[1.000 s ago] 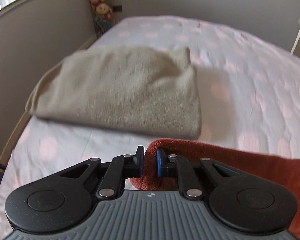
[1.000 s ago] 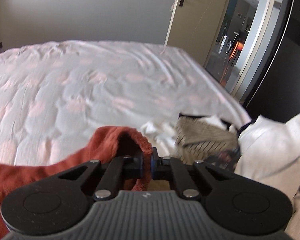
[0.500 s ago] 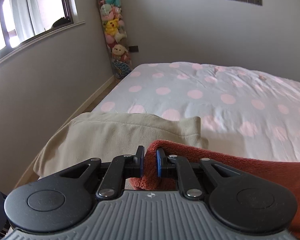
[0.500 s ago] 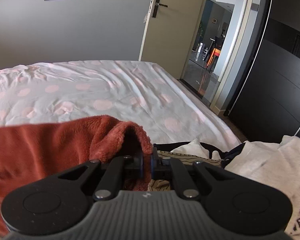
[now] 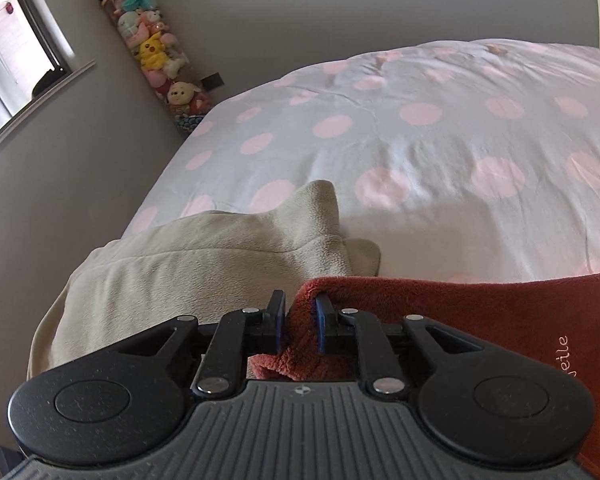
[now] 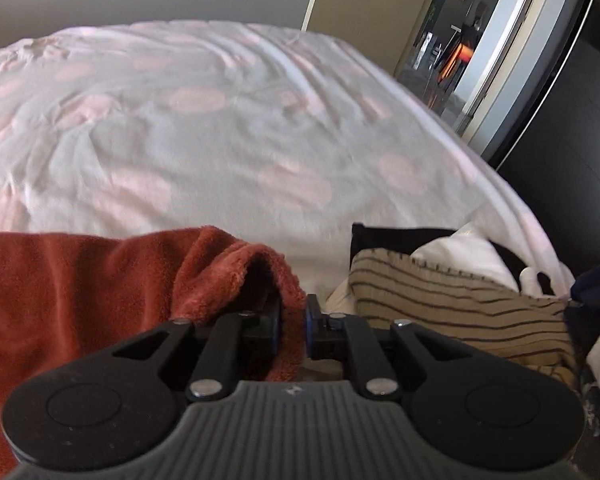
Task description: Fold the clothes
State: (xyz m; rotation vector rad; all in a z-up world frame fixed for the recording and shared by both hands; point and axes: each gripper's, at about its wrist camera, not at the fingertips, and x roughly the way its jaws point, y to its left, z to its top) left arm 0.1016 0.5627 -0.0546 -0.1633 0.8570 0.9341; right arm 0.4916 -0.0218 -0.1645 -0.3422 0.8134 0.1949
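left gripper (image 5: 299,322) pinching rust fleece (image 5: 480,312) edge | right gripper (image 6: 290,326) pinching its other edge | beige fleece (image 5: 204,264) ahead-left of left gripper, on bed (image 5: 440,140)

Daylight enters from the window (image 5: 16,76) left of the bed (image 5: 440,152); left wrist view sharp. Soft shadow on the bed ahead of the beige garment (image 5: 204,264). Right wrist view motion-blurred across the bed. Fisheye bends edges; corners vignetted.

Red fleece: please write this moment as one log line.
left gripper: shut on red fleece | right gripper: shut on red fleece | fleece: held above bed
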